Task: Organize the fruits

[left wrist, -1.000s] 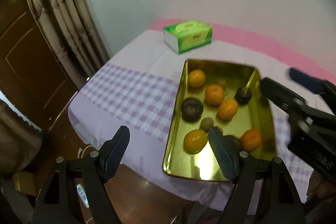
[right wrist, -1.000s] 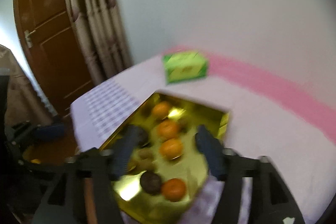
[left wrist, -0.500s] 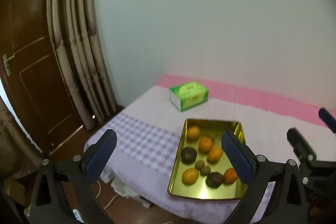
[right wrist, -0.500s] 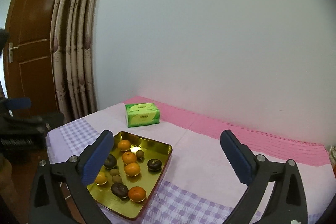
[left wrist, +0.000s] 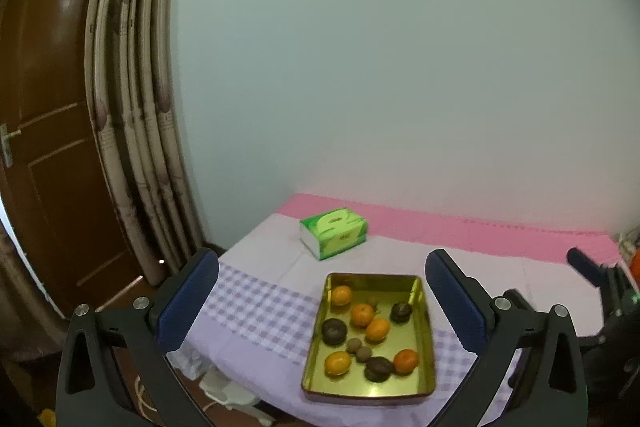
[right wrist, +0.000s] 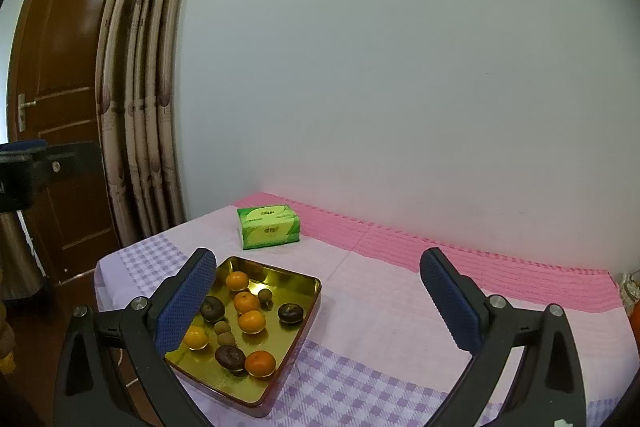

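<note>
A gold metal tray (left wrist: 427,323) sits near the left end of the cloth-covered table and holds loose fruit. In it lie several oranges (left wrist: 362,314), three dark round fruits (left wrist: 334,331) and a few small brown ones (left wrist: 353,345). My left gripper (left wrist: 320,263) hangs open and empty, above and short of the tray. My right gripper (right wrist: 318,259) is also open wide and empty, to the right of the tray (right wrist: 316,291). Its left finger hides the tray's near left corner. The oranges (right wrist: 251,321) and dark fruits (right wrist: 290,313) lie mixed together.
A green tissue box (left wrist: 334,233) stands behind the tray near the pink strip by the wall. Curtains (left wrist: 132,131) and a brown door (left wrist: 52,107) are to the left, past the table's edge. A white power strip (left wrist: 224,387) lies on the floor.
Both grippers have risen and drawn back from the tray, and their jaws have spread wider. The views have tilted up, so more wall shows and the tray looks smaller.
</note>
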`<state>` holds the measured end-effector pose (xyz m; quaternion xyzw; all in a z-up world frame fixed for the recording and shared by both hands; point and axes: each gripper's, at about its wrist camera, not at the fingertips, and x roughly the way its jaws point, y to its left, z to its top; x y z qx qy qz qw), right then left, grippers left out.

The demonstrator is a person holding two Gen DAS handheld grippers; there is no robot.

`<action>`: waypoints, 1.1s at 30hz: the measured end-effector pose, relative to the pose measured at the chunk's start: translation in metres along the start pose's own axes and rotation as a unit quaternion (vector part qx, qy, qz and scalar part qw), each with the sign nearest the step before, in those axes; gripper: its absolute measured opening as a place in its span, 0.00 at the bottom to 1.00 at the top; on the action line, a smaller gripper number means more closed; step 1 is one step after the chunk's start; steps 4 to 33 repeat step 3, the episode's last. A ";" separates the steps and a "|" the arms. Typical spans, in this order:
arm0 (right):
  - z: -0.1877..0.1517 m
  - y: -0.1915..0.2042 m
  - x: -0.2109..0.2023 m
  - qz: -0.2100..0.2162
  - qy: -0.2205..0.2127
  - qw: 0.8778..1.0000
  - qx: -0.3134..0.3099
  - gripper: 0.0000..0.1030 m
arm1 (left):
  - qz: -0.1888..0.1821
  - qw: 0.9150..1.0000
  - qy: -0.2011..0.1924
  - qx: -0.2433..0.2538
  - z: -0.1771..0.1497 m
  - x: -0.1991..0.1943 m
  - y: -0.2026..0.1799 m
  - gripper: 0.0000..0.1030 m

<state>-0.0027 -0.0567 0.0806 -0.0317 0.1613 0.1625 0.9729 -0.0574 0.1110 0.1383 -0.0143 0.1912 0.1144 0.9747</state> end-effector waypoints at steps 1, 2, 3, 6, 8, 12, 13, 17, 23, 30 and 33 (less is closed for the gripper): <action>0.000 -0.001 -0.001 -0.001 -0.001 1.000 0.000 0.98 | -0.005 1.000 -0.001 -0.003 0.001 -0.001 0.001 1.00; 0.001 -0.001 -0.002 -0.001 -0.003 1.000 0.000 0.98 | -0.011 1.000 -0.002 -0.007 0.003 -0.001 0.003 1.00; 0.002 -0.001 -0.003 -0.001 -0.004 1.000 -0.001 0.99 | -0.021 1.000 -0.002 -0.014 0.006 -0.002 0.005 1.00; 0.002 -0.001 -0.003 -0.001 -0.004 1.000 -0.001 0.99 | -0.021 1.000 -0.002 -0.014 0.006 -0.002 0.005 1.00; 0.002 -0.001 -0.003 -0.001 -0.004 1.000 -0.001 0.99 | -0.021 1.000 -0.002 -0.014 0.006 -0.002 0.005 1.00; 0.002 -0.001 -0.003 -0.001 -0.004 1.000 -0.001 0.99 | -0.021 1.000 -0.002 -0.014 0.006 -0.002 0.005 1.00; 0.002 -0.001 -0.003 -0.001 -0.004 1.000 -0.001 0.99 | -0.021 1.000 -0.002 -0.014 0.006 -0.002 0.005 1.00; 0.002 -0.001 -0.003 -0.001 -0.004 1.000 -0.001 0.99 | -0.021 1.000 -0.002 -0.014 0.006 -0.002 0.005 1.00; 0.002 -0.001 -0.003 -0.001 -0.004 1.000 -0.001 0.99 | -0.021 1.000 -0.002 -0.014 0.006 -0.002 0.005 1.00; 0.002 -0.001 -0.003 -0.001 -0.004 1.000 -0.001 0.99 | -0.021 1.000 -0.002 -0.014 0.006 -0.002 0.005 1.00; 0.002 -0.001 -0.003 -0.001 -0.004 1.000 -0.001 0.99 | -0.021 1.000 -0.002 -0.014 0.006 -0.002 0.005 1.00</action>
